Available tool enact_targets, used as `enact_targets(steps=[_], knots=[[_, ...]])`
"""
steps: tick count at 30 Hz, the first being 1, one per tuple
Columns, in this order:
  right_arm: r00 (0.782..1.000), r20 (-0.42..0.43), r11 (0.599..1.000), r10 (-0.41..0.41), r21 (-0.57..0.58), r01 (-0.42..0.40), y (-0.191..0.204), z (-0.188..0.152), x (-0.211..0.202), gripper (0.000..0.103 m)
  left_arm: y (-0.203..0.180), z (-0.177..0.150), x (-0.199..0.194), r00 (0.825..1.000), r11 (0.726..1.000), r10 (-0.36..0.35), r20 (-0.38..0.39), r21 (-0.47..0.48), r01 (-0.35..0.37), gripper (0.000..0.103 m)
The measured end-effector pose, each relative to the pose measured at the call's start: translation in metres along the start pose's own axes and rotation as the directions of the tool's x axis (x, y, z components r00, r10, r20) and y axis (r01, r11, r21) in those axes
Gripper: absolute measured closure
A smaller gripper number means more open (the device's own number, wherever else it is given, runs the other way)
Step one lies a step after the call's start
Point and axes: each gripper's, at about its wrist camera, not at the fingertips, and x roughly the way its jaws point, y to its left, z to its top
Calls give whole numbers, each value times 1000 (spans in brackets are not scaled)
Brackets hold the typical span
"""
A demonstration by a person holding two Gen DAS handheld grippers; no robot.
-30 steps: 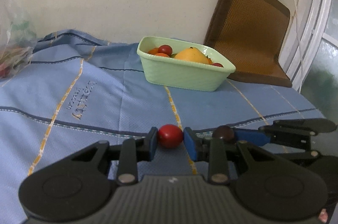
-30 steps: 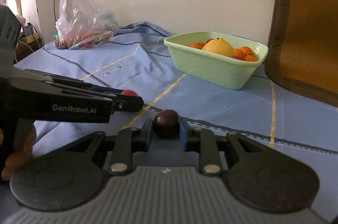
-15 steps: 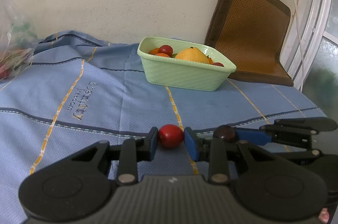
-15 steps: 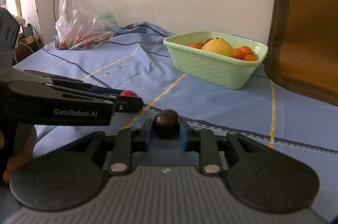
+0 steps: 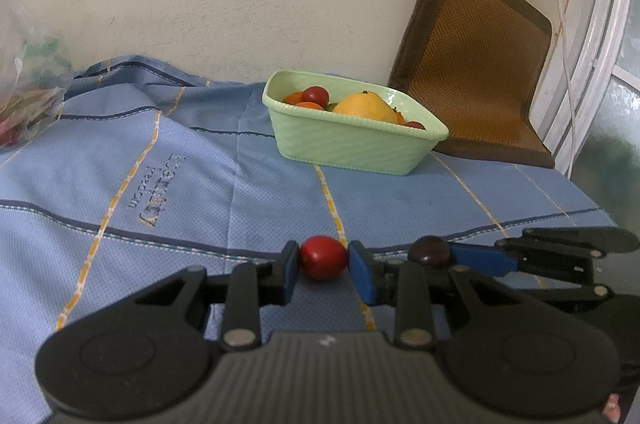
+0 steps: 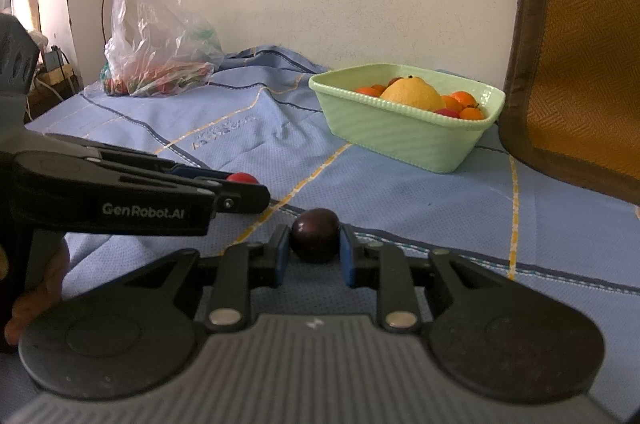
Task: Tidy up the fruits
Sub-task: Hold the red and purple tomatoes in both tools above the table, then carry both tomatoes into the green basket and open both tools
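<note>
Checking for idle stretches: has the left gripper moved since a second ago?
No. The left gripper, shut on the red tomato, sits at the same spot relative to the green basket.

Both tools were black plastic with blue pads and silver rivets; the left tool (image 6: 240, 184) bore white "GenRobot.AI" lettering.

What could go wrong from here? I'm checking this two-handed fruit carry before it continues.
1. The red fruit and dark fruit are small and round, pinched only at the tips of the left gripper and right gripper; either could slip.
2. The green basket is already heaped, so additions might roll off.
</note>
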Motion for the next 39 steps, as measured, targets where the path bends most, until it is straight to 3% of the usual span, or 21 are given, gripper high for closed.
enact_targets(steps=[5,13,18,22,24,27,32,35,39], knots=[[998,56,996,19,83,-24,-14,7,-4,75,8,16,1,998,996,-63,29,-68,65,75],[975,209,985,-69,171,33,-56,54,5,74,2,84,27,991,997,-76,109,-26,79,75],[974,205,967,-99,252,45,-87,77,42,74,2,115,71,993,995,-80,81,-50,85,75],[982,170,959,-78,283,27,-108,85,74,72,6,128,106,996,993,-86,32,-80,89,75],[984,163,956,-69,293,18,-112,83,84,69,7,131,118,996,992,-93,18,-81,94,68],[981,178,953,-79,304,22,-117,82,80,54,6,132,126,997,995,-70,24,-63,71,54],[950,273,933,-150,356,46,-122,77,54,51,11,128,110,997,995,-43,57,-89,47,51],[928,293,898,-229,432,85,-126,73,39,51,7,123,81,995,998,-2,96,-54,7,49],[930,263,854,-257,512,91,-120,59,14,50,-5,100,31,984,997,68,165,20,-73,34]])
